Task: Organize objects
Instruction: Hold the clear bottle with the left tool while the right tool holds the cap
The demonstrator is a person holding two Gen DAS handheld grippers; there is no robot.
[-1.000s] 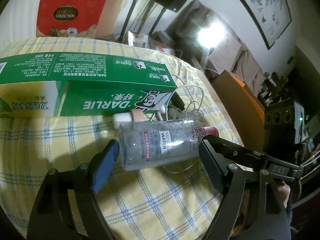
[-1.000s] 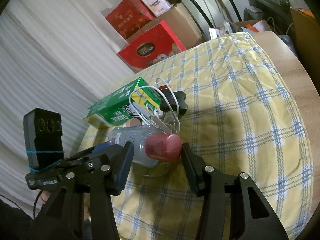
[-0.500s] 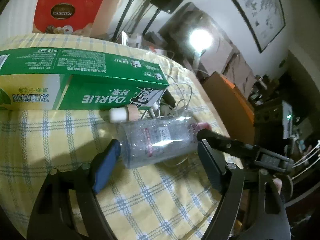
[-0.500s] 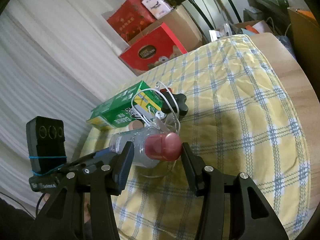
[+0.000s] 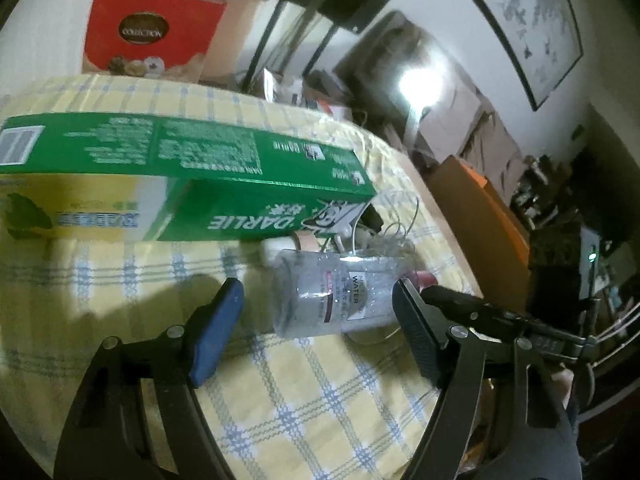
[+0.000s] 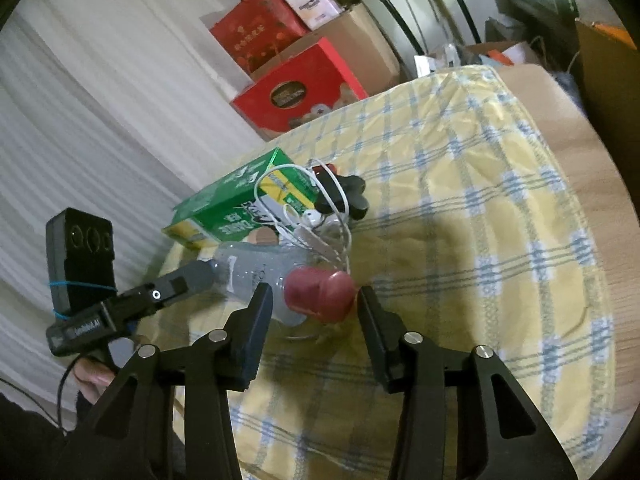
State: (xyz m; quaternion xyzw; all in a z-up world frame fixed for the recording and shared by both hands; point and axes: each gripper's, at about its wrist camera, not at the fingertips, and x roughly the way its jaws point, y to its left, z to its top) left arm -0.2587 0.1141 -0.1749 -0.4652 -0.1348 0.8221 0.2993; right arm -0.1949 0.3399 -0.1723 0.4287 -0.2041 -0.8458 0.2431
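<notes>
Lying under everything is the table (image 6: 568,184), draped in a yellow checked cloth (image 6: 460,216). At ten o'clock from the cloth's middle, right view: a long green toothpaste box (image 5: 192,184), flat and stiff. Just beside its near end lies a clear plastic bottle (image 5: 332,296) on its side, dark red cap (image 6: 320,294) pointing toward the right gripper (image 6: 314,320). White earphone cable (image 6: 304,208) heaps over the bottle's far shoulder, touching it; a small black gadget (image 6: 344,196) sits at one o'clock of the heap.

Left gripper (image 5: 316,316): fingers wide, straddling the bottle's body, pads not pressing; they have just been closing a little. Right gripper: fingers narrower, either side of the cap, gaps visible both sides, nothing held.

Judgement: bottle looks light, thin-walled, smooth and prone to roll; a hard squeeze would dent it. Best hold is the rigid cap or neck. Cable may snag and drag along.
</notes>
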